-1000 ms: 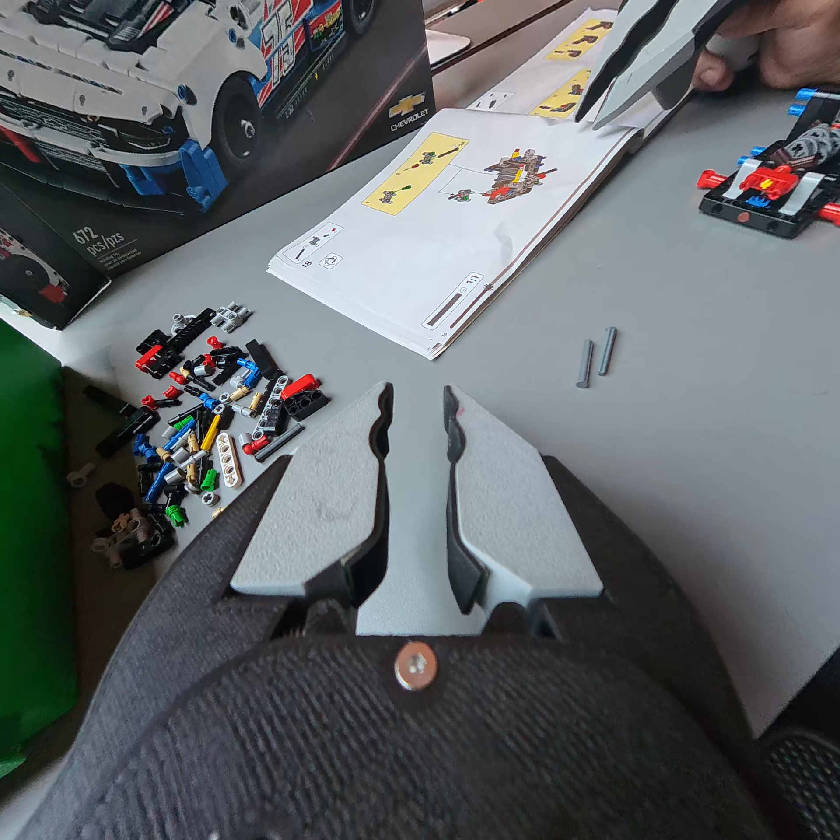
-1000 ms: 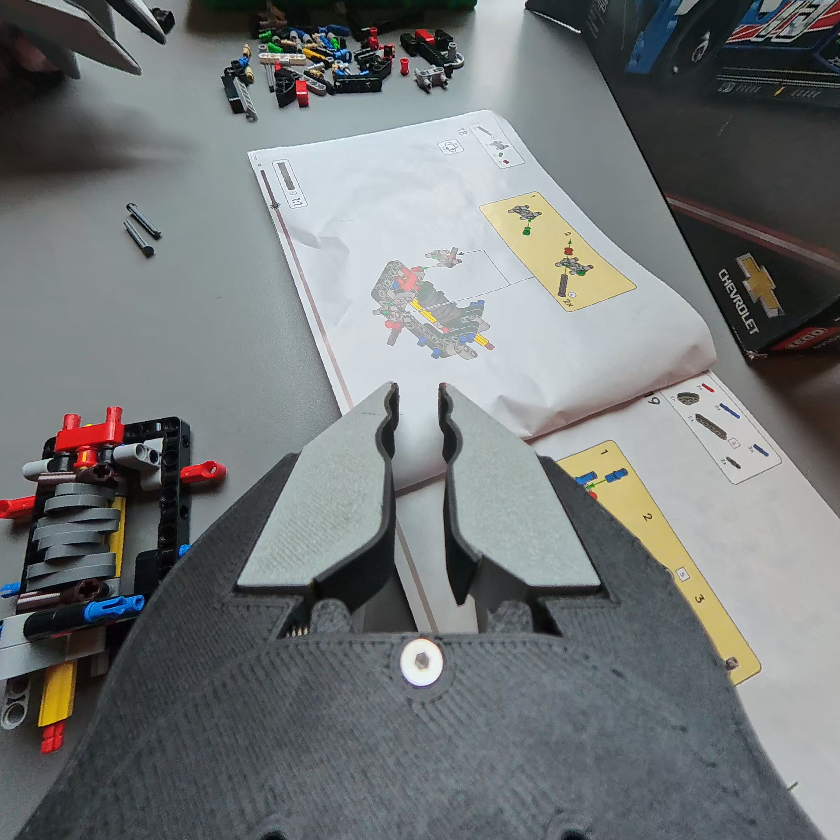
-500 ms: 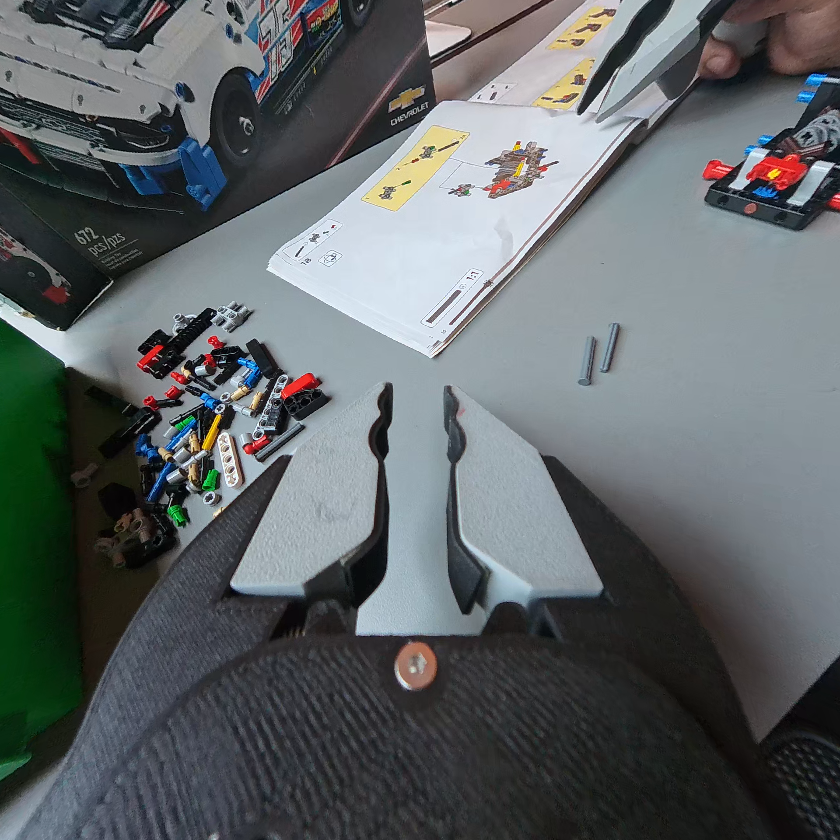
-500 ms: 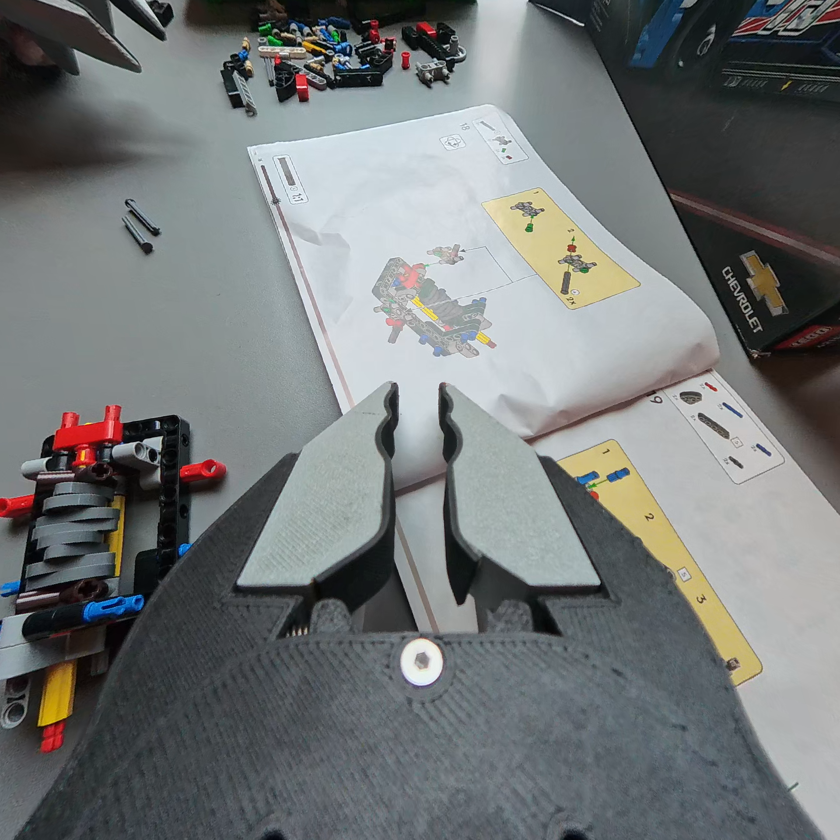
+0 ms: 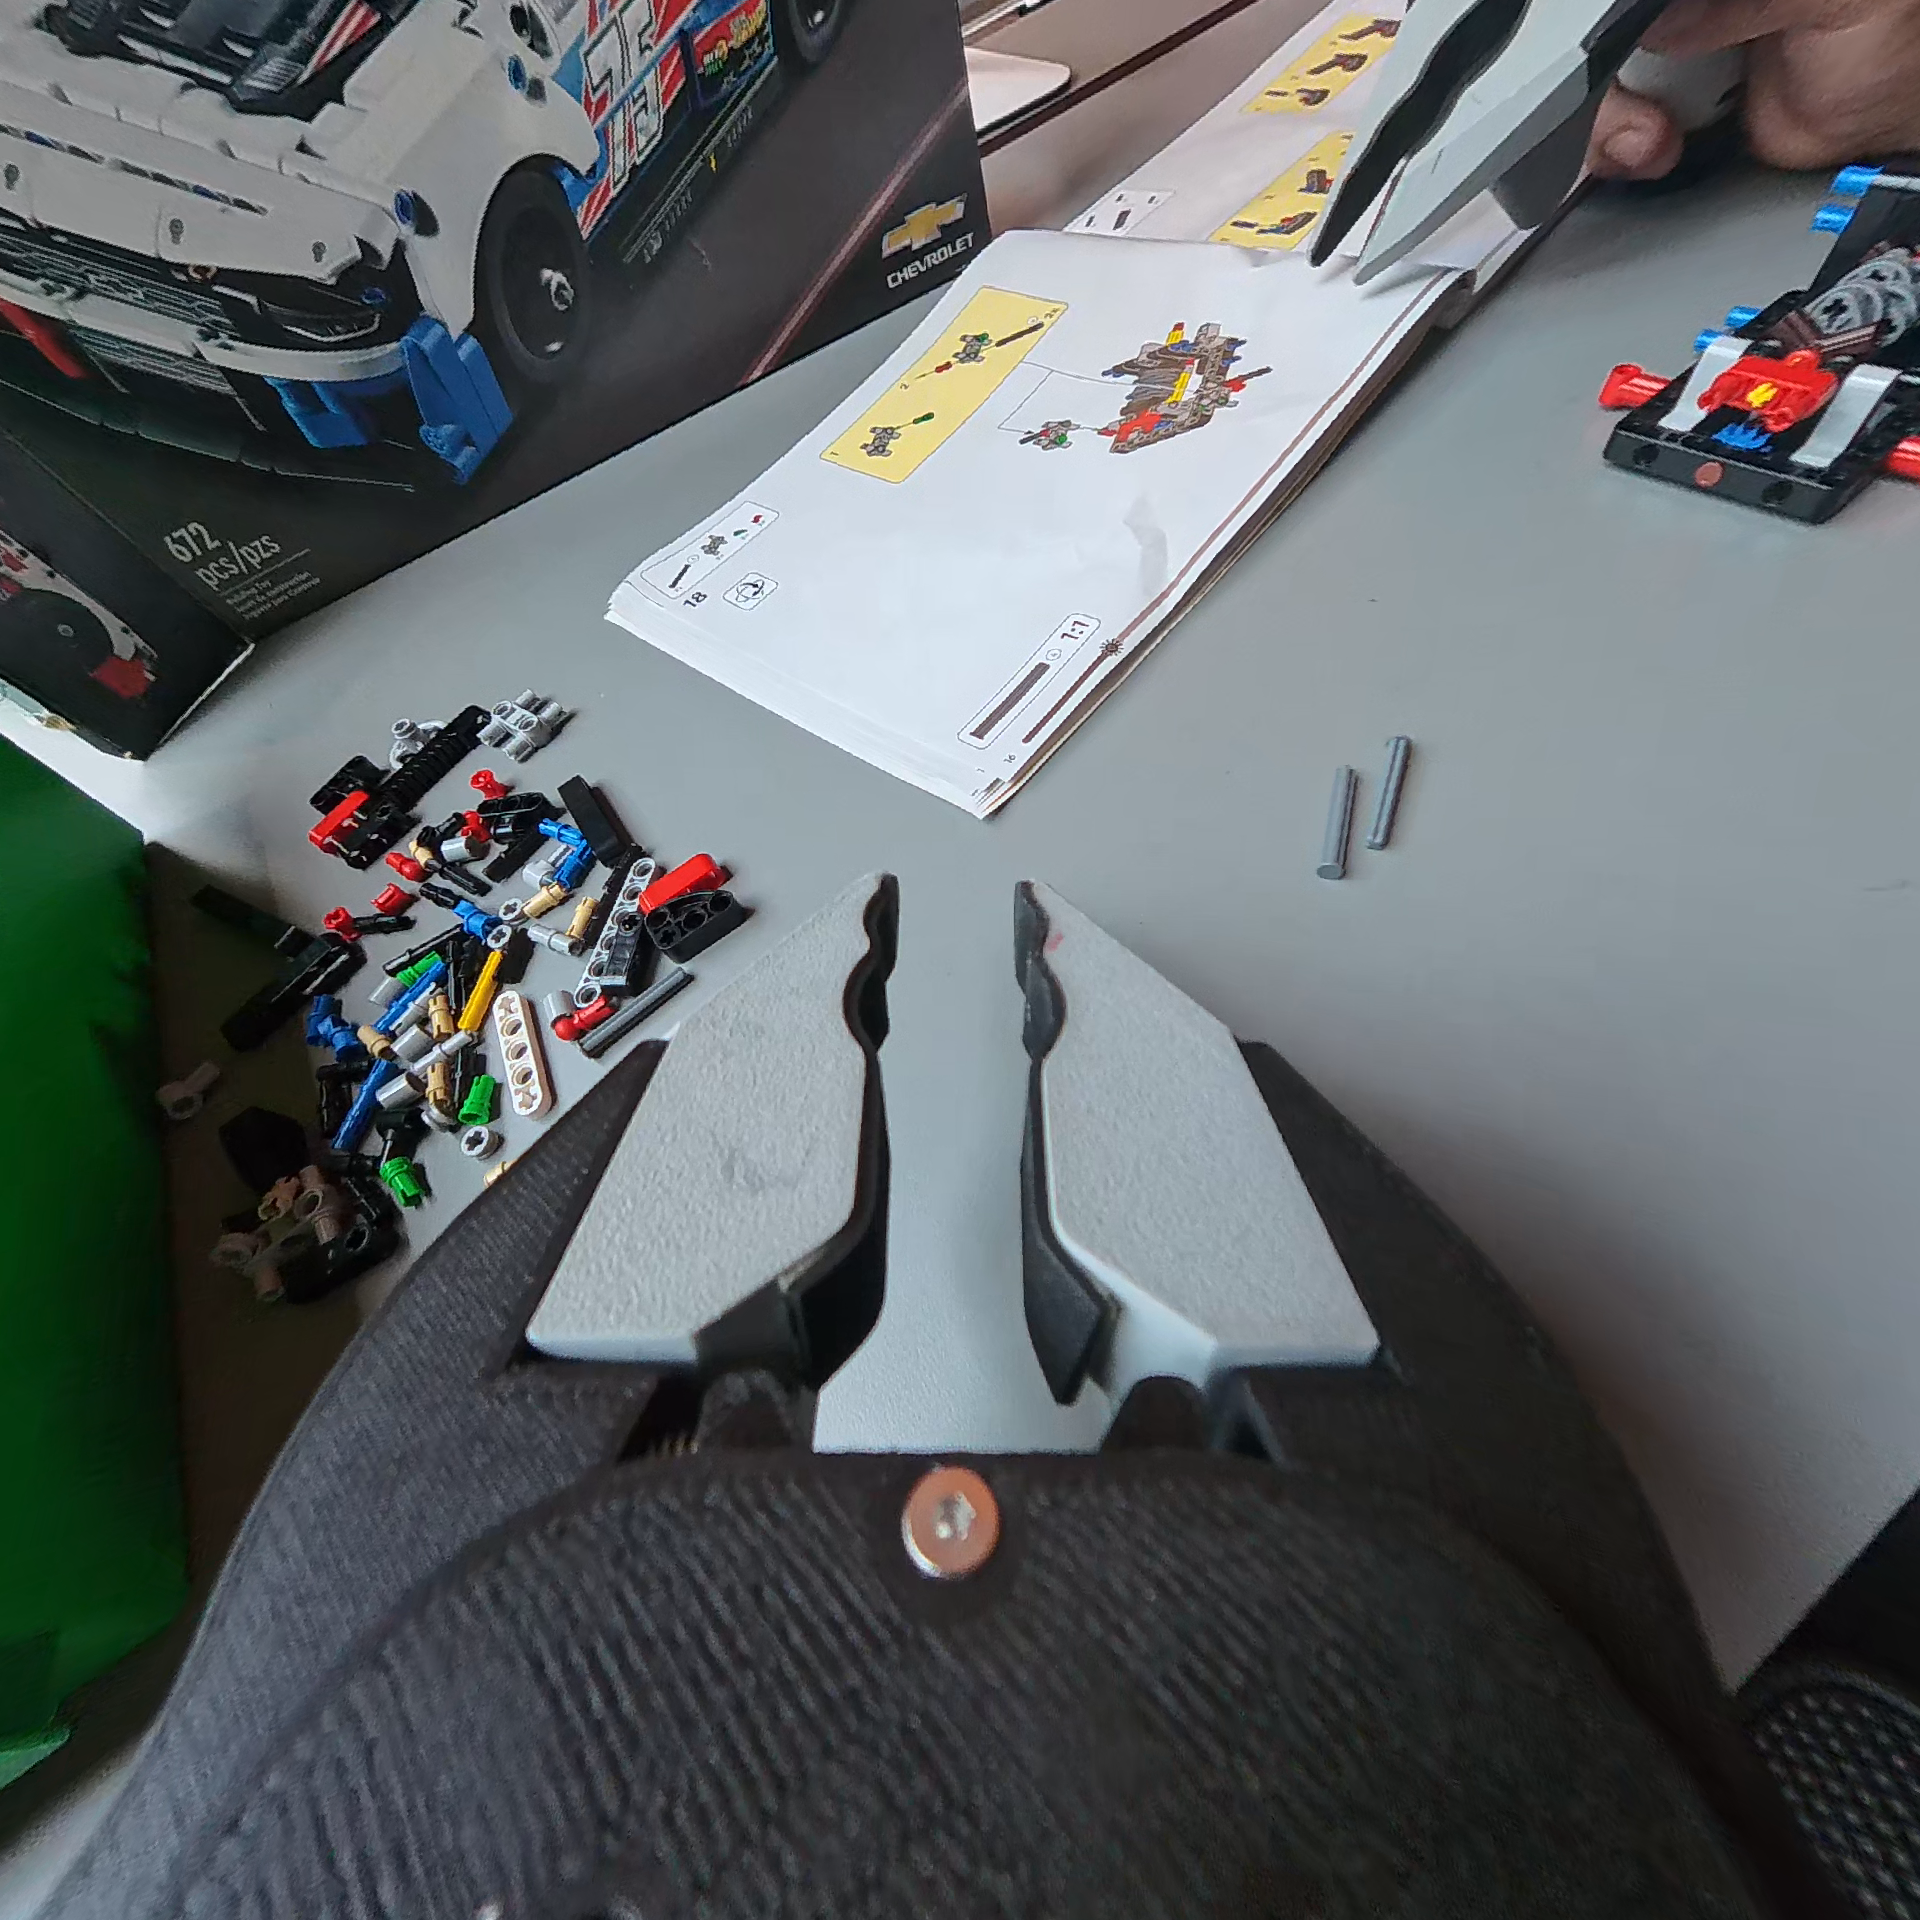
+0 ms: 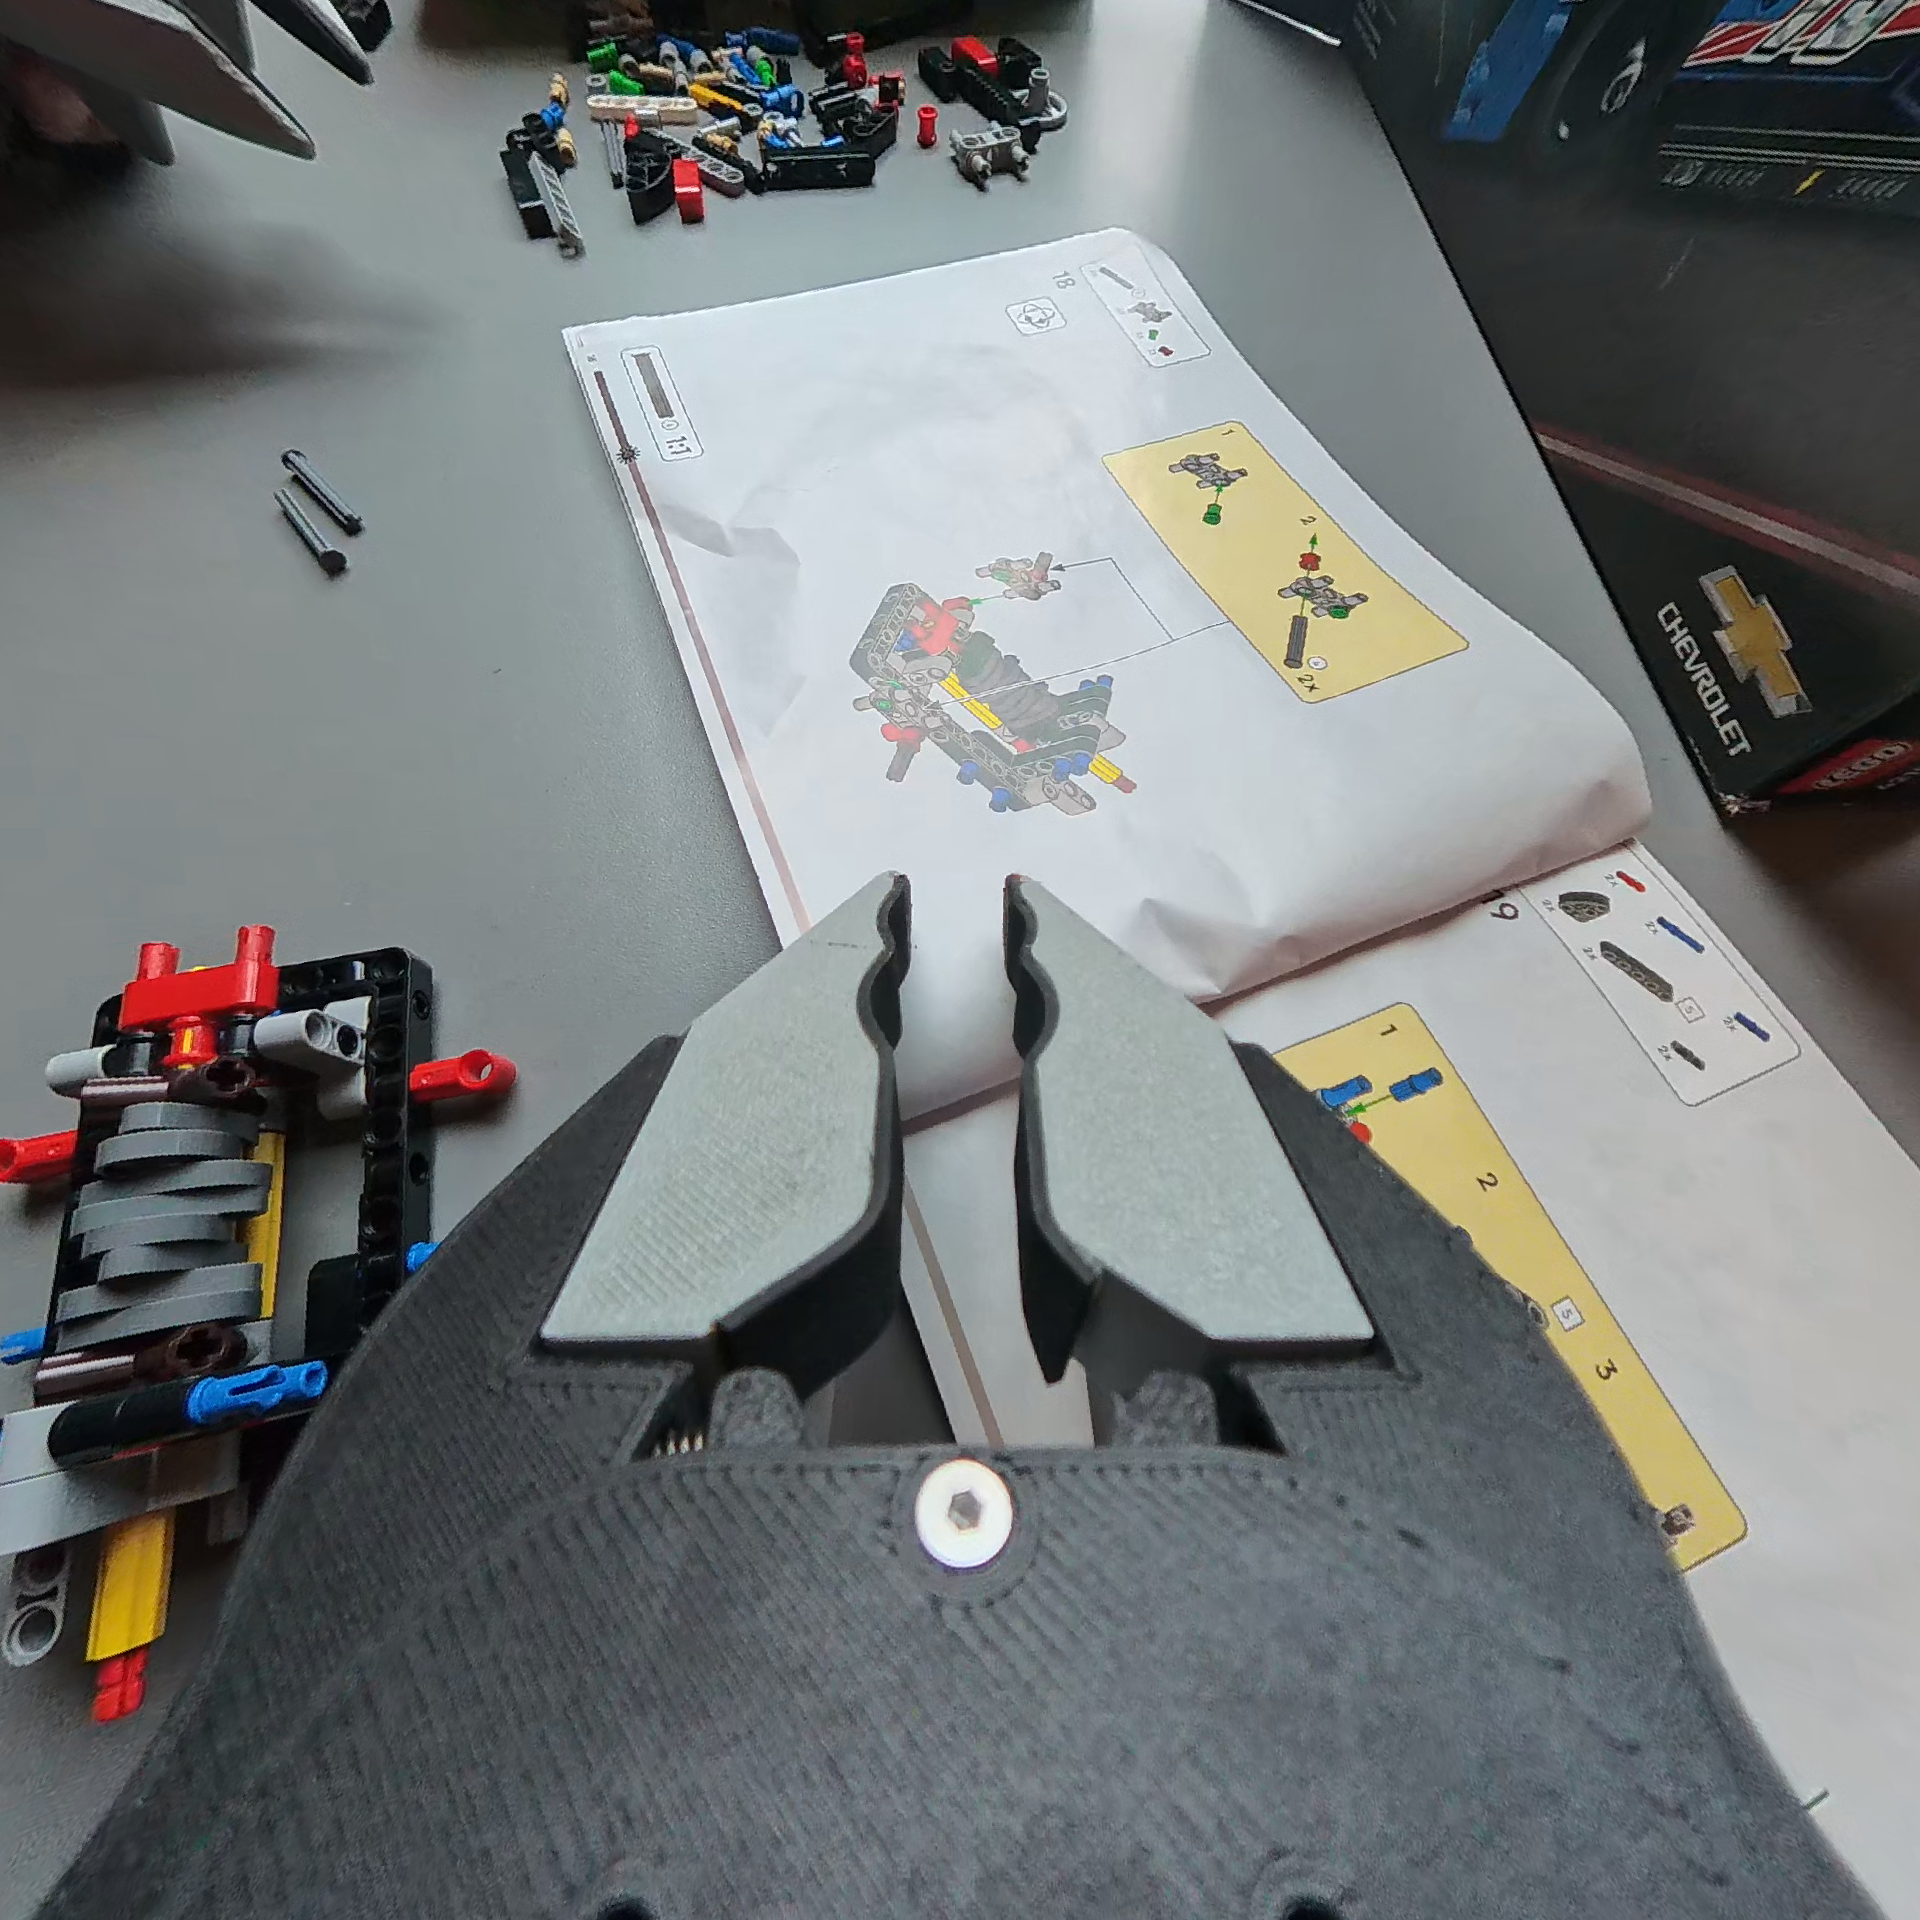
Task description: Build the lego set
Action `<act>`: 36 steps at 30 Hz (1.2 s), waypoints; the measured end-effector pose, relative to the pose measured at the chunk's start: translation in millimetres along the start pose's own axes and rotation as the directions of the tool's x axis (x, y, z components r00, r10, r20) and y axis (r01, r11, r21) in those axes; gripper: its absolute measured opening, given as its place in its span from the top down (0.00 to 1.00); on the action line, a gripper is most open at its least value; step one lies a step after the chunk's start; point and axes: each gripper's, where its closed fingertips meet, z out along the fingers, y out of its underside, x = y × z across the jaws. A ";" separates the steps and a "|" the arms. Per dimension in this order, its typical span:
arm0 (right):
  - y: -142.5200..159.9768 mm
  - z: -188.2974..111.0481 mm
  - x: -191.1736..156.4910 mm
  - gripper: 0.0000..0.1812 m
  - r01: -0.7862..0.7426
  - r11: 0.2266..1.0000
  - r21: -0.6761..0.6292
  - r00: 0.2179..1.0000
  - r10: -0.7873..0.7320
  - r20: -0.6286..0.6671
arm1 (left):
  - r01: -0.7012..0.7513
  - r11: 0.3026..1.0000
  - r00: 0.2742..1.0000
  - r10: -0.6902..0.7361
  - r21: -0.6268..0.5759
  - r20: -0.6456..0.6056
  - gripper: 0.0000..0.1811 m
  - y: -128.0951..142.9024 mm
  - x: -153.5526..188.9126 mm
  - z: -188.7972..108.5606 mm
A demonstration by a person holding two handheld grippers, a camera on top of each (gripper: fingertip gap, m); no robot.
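Table [image 5: 1558, 1039], grey, booklet [image 6: 1039, 520], loose pieces [image 5: 488, 966]

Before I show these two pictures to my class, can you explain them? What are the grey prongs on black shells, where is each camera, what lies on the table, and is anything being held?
Each picture comes from a camera mounted on a hand-held two-finger gripper, looking forward along its fingers. A person holds one in each hand. The left gripper hangs over bare grey table; the right gripper hangs over the open instruction booklet. Both are open and hold nothing. On the table lie a pile of small loose pieces, two grey rods side by side, a partly built model and the set's box. In the left view, the other gripper shows far off, top right, with the hand gripping it.
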 end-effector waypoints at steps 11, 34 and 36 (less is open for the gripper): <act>-1.0 -1.0 -2.6 0.93 0.010 1.000 0.009 1.000 -0.010 0.013 | 0.051 0.965 0.998 -0.054 -0.256 -0.008 0.93 7.9 -58.7 -21.5; -4.6 -5.0 -7.8 0.93 -0.003 0.999 0.042 0.998 0.001 0.061 | -0.226 0.670 0.974 0.138 -0.707 -0.180 0.94 55.0 -89.4 24.3; -5.0 -5.3 -7.8 0.93 -0.007 0.999 0.045 0.998 0.004 0.064 | -0.226 0.672 0.974 0.140 -0.705 -0.179 0.94 53.3 -91.3 24.2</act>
